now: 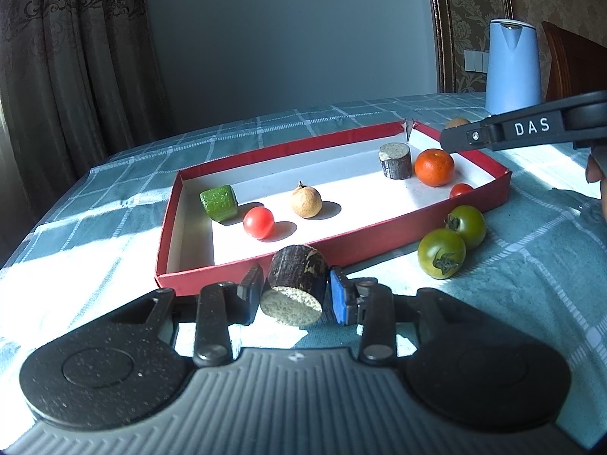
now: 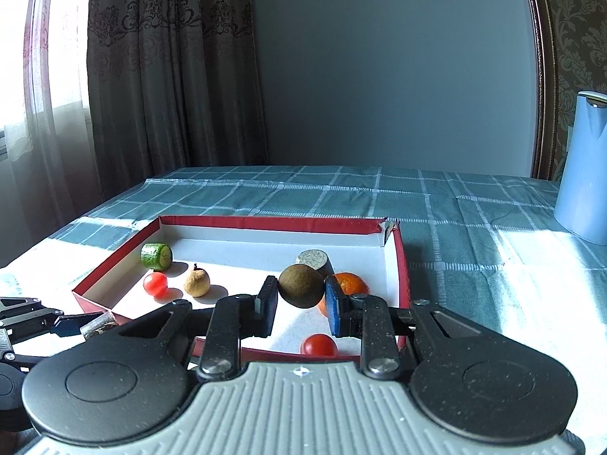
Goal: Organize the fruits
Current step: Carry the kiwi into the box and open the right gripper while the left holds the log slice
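A red box (image 1: 379,240) (image 2: 402,265) with a white floor holds a cucumber piece (image 1: 219,203) (image 2: 156,256), a red cherry tomato (image 1: 258,222) (image 2: 155,283), a tan longan (image 1: 306,201) (image 2: 196,281), a dark cylinder chunk (image 1: 395,160) (image 2: 313,258), an orange (image 1: 434,167) (image 2: 351,282) and another red tomato (image 1: 461,190) (image 2: 319,345). My left gripper (image 1: 294,292) is shut on a dark cylinder chunk (image 1: 296,290) just outside the box's near wall. My right gripper (image 2: 299,301) is shut on a brown round fruit (image 2: 301,285), held over the box's right part.
Two green tomatoes (image 1: 442,253) (image 1: 468,225) lie on the checked tablecloth (image 1: 531,284) right of the box. A light blue kettle (image 1: 513,66) (image 2: 584,174) stands at the far right. Curtains hang behind the table on the left.
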`<state>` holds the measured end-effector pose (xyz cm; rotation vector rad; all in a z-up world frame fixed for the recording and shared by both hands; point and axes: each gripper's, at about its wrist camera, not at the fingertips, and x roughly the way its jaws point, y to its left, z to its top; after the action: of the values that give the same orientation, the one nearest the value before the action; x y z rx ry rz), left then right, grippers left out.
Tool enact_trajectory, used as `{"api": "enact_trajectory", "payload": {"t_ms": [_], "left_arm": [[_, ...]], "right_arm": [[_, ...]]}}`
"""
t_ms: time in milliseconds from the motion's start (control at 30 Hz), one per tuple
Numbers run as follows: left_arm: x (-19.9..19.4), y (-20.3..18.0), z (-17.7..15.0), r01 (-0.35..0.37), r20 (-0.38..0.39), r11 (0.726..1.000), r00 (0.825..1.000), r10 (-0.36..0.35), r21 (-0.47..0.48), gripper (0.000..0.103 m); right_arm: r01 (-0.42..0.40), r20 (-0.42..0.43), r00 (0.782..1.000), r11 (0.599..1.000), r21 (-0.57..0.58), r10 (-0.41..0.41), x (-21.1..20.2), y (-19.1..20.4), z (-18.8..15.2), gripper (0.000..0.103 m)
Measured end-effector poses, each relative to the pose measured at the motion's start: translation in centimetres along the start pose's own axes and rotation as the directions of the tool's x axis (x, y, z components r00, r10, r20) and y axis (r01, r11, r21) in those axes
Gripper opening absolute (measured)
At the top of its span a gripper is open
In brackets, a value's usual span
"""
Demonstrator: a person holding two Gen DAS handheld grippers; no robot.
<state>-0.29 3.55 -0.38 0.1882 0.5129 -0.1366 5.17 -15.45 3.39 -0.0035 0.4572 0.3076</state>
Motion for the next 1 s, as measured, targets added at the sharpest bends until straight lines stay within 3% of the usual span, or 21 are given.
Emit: {"api": "enact_trajectory", "payload": {"t_ms": [300,667,733,800,933,1000], "left_arm": [[0.0,-0.1,0.0,0.002,0.001,1.000,1.000,-0.002,0.004,0.035],[0.2,-0.1,0.0,0.001,-0.009,1.000,1.000,-0.001,0.006,0.035],[0.2,-0.1,0.0,0.002,-0.011,1.000,1.000,-0.002,0.005,0.035],[0.2,-0.1,0.0,0.002,-0.011,1.000,1.000,-0.002,0.006,0.035],[-0.2,0.3,0.0,0.010,0.015,1.000,1.000,-0.009,-0.016,0.035],[-0.5,0.5,0.0,0.001,0.029,1.000,1.000,0.000,-0.030,0.035]], "right_arm": [[-0.035,-0.094,0.995,0.997,-0.074,0.028,4.4,2.5,0.4,0.026],[-0.057,-0.166,0.985,0.998,-0.041,0.049,6.5,2.5,0.0,0.027],[-0.067,-0.173,0.983,0.997,-0.024,0.062,6.6,2.2,-0.1,0.038],[-0.067,-0.159,0.985,0.998,-0.002,0.066,6.3,1.9,-0.2,0.061],[-0.057,-0.086,0.995,0.998,0.041,0.060,4.0,0.4,-0.2,0.063],[-0.063,-0.051,0.996,0.994,0.089,0.068,2.6,-0.8,-0.4,0.070]]}}
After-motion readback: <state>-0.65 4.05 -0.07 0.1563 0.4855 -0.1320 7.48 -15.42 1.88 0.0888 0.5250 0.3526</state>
